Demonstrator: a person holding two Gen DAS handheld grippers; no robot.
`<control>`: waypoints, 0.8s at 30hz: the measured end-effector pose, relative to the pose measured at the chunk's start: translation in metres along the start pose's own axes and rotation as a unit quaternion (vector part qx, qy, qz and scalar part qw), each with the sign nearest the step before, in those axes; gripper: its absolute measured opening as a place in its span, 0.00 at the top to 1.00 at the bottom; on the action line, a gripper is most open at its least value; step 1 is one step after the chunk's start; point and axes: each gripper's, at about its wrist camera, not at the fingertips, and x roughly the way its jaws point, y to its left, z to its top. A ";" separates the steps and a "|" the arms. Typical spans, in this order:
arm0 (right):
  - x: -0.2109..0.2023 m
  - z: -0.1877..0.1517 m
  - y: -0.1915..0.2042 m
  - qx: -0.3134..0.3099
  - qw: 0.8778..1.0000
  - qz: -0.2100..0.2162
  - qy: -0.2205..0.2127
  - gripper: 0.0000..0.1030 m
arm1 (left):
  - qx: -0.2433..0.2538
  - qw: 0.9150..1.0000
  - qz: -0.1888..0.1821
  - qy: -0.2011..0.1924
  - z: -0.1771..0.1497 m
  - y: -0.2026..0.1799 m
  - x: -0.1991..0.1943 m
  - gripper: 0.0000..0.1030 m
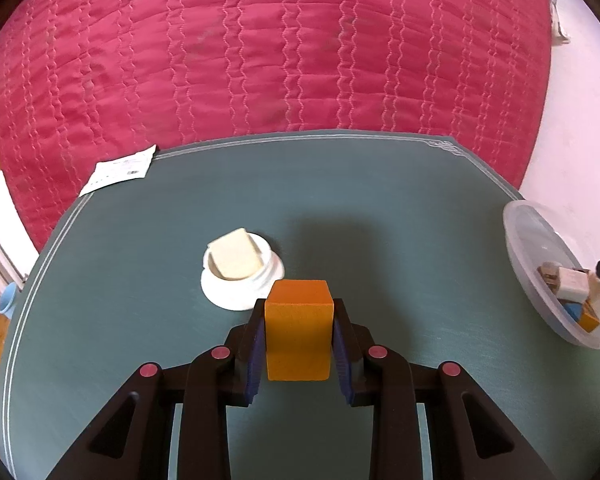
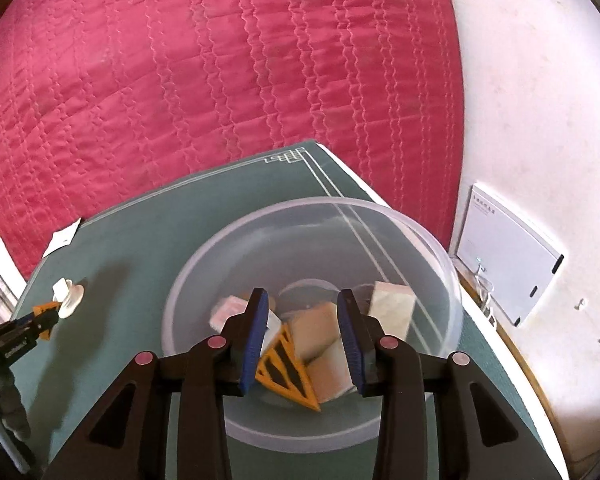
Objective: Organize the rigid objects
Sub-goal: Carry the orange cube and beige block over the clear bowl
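Bedroom at home — pink quilted bedspread (image 1: 260, 52) fills the background.

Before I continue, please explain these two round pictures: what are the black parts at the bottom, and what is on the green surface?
No robot here: a person holds one claw in each hand, each carrying a wide-angle camera looking along its fingers. In the left view, the left claw grips an orange block above the green mat. Beyond it stands a white round stand with a cream block on it. In the right view, the right claw hangs open over a clear plastic bowl holding several pieces, including an orange triangle.
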 end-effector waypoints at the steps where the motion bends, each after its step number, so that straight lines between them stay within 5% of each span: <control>1: 0.000 -0.002 -0.002 -0.001 1.000 -0.001 -0.001 0.64 | 0.000 1.000 -0.003 0.002 0.000 -0.003 -0.001 0.70; 24: -0.019 -0.016 -0.015 0.014 0.999 -0.003 -0.041 0.64 | 0.075 0.992 -0.098 0.005 0.015 -0.124 -0.006 0.70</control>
